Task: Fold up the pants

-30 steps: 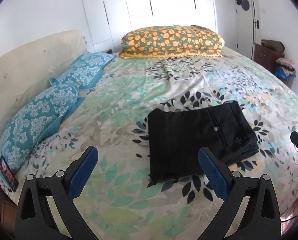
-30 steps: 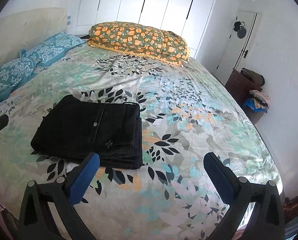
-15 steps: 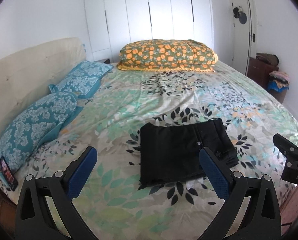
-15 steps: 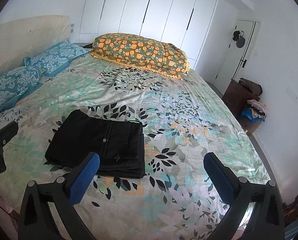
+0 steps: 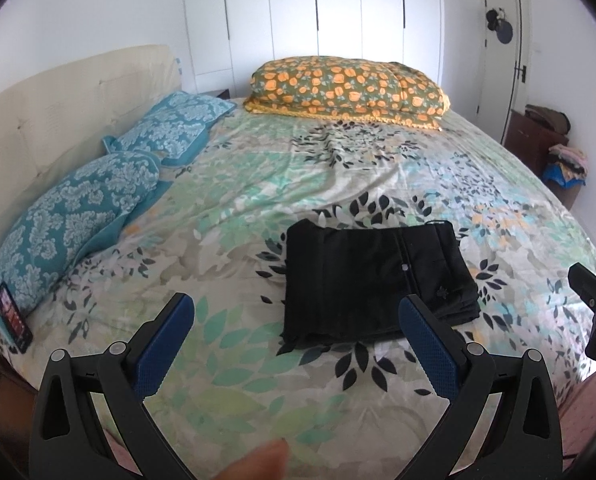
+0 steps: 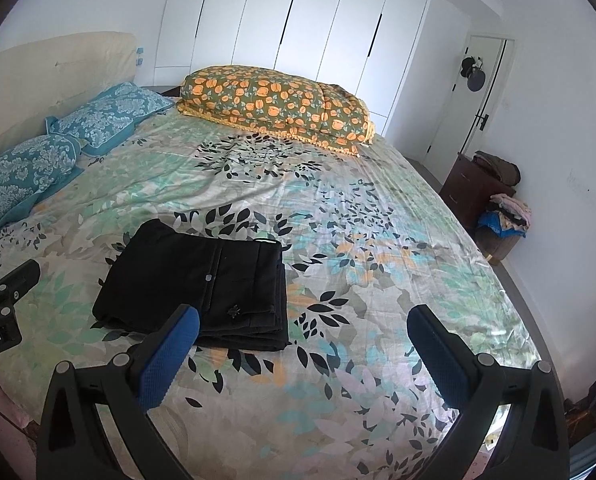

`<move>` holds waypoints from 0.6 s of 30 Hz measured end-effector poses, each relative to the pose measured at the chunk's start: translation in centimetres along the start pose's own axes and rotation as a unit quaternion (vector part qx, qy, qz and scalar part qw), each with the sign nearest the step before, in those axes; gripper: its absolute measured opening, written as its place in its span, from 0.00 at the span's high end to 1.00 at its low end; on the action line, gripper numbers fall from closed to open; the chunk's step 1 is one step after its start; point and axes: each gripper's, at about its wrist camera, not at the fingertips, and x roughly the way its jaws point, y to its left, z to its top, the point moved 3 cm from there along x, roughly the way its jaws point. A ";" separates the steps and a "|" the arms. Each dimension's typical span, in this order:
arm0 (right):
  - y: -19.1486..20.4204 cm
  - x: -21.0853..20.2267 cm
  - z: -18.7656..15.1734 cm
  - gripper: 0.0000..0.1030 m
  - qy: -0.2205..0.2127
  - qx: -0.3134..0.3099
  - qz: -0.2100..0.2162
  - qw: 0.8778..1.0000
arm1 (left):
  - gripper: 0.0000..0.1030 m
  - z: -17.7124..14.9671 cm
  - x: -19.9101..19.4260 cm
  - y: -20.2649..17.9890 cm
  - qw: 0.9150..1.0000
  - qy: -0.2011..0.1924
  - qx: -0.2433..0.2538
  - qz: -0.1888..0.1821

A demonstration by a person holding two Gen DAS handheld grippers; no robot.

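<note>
The black pants point(image 5: 371, 280) lie folded into a flat rectangle on the floral bedspread point(image 5: 226, 216), near the bed's front edge. They also show in the right wrist view point(image 6: 202, 284), left of centre. My left gripper point(image 5: 296, 312) is open and empty, held back from the pants above the bed's edge. My right gripper point(image 6: 303, 324) is open and empty, to the right of the pants. Neither gripper touches the pants. Each gripper's body shows at the side of the other's view.
An orange floral pillow point(image 5: 345, 90) lies at the far end. Two blue patterned pillows point(image 5: 78, 208) rest against the cream headboard point(image 5: 58, 108) on the left. A phone point(image 5: 14, 316) lies at the left bed edge. A dark dresser with clothes point(image 6: 485, 184) stands at right.
Both grippers have pulled back and up from the bed, so the folded pants look smaller and farther away. The pants have not moved. Both grippers stay open.
</note>
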 end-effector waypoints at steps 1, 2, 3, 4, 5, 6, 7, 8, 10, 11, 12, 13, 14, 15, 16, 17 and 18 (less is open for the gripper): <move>0.0 0.0 0.0 0.00 -0.001 -0.001 0.000 1.000 | 0.01 0.0 0.0 0.0 1.000 0.001 -0.001 -0.002; -0.1 0.0 0.0 0.00 -0.002 0.000 0.000 1.000 | 0.01 0.0 -0.1 -0.1 1.000 -0.001 0.001 -0.003; -0.1 -0.1 0.0 0.00 -0.002 0.001 0.001 1.000 | 0.01 0.0 -0.2 -0.2 1.000 -0.002 0.003 -0.002; -0.1 -0.2 0.0 0.00 -0.002 0.002 0.002 1.000 | 0.00 0.0 -0.2 -0.3 1.000 -0.003 0.005 -0.001; -0.1 -0.2 0.0 0.00 -0.002 0.003 0.002 1.000 | 0.00 0.1 -0.3 -0.3 1.000 -0.003 0.006 -0.001; -0.1 -0.2 0.0 0.00 -0.001 0.003 0.002 1.000 | 0.00 0.1 -0.3 -0.4 1.000 -0.002 0.006 -0.004; -0.1 -0.3 0.0 0.00 -0.001 0.004 0.001 1.000 | 0.00 0.1 -0.3 -0.4 1.000 0.000 0.006 -0.008; -0.1 -0.3 0.0 0.00 -0.001 0.004 0.002 1.000 | 0.00 0.1 -0.3 -0.4 1.000 0.001 0.005 -0.009; -0.1 -0.3 0.0 0.00 0.000 0.004 0.003 1.000 | 0.00 0.1 -0.3 -0.4 1.000 0.003 0.003 -0.012; -0.1 -0.3 -0.1 0.00 0.001 0.005 0.003 1.000 | 0.00 0.1 -0.2 -0.3 1.000 0.004 0.003 -0.012; 0.0 -0.3 -0.1 0.00 0.002 0.004 0.003 1.000 | 0.00 0.1 -0.2 -0.3 1.000 0.005 0.001 -0.013; 0.0 -0.4 -0.1 0.00 0.002 0.004 0.003 1.000 | 0.00 0.2 -0.2 -0.2 1.000 0.006 0.000 -0.015; 0.1 -0.4 -0.1 0.00 0.003 0.003 0.003 1.000 | 0.00 0.2 -0.3 -0.2 1.000 0.006 -0.001 -0.020; 0.2 -0.4 -0.1 0.00 0.003 0.003 0.003 1.000 | 0.00 0.2 -0.4 -0.2 1.000 0.005 -0.003 -0.024; 0.2 -0.4 -0.1 0.00 0.003 0.002 0.004 1.000 | 0.00 0.3 -0.5 -0.2 1.000 0.003 -0.007 -0.029; 0.3 -0.4 -0.1 0.00 0.003 0.001 0.004 1.000 | 0.00 0.3 -0.7 -0.2 0.999 0.001 -0.010 -0.031; 0.4 -0.4 0.0 0.00 0.004 0.001 0.005 1.000 | 0.00 0.4 -0.8 -0.1 1.000 0.000 -0.014 -0.028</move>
